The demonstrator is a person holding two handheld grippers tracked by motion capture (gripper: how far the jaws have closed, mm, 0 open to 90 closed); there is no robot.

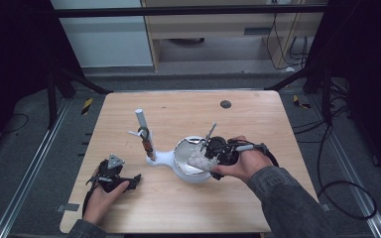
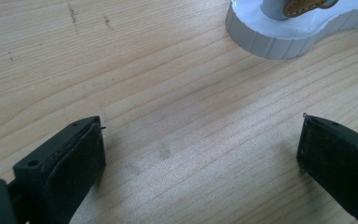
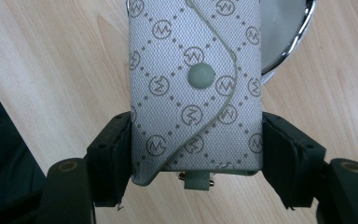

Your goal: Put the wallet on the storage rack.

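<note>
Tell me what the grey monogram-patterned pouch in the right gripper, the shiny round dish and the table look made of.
Grey monogram-patterned pouch: likely coated canvas or textured faux leather; a fine woven grain shows, matte, with a stitched flap and dull snap button.
Shiny round dish: probably polished metal; its rim is mirror-bright.
Table: wood or wood-look laminate; pale grain lines, satin surface.
</note>
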